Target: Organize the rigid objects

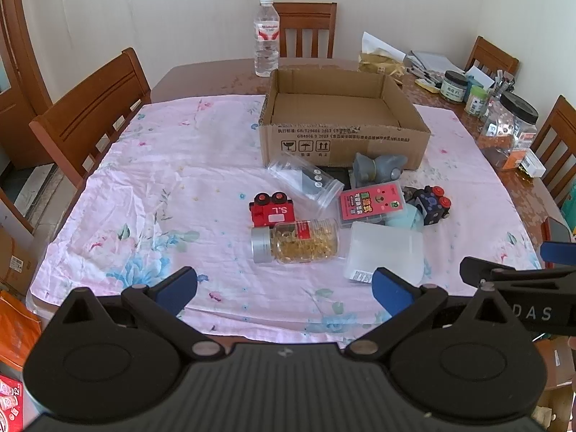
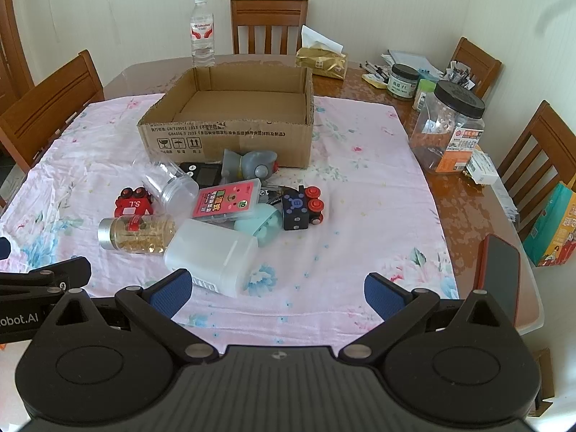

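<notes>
Blue-padded and black-framed, your left gripper hangs spread wide over the near edge of the pink floral cloth, grasping nothing; your right gripper is likewise parted and empty, just beside it at your 3 o'clock. From the left gripper, at 12 o'clock, lies a clear bottle of amber capsules with a silver cap on its side, and at 1 o'clock a frosted white plastic box, near the right-hand pad. Just beyond the bottle sits a red toy block vehicle marked S.L, touching a clear empty plastic jar tipped on its side. To the right of these a pink flat card case leans over a pale teal case, with a dark blue toy block with red wheels beside it. Farther at 12 o'clock a grey plastic figure rests against the front wall of the open brown cardboard box, whose inside shows only bare cardboard.
</notes>
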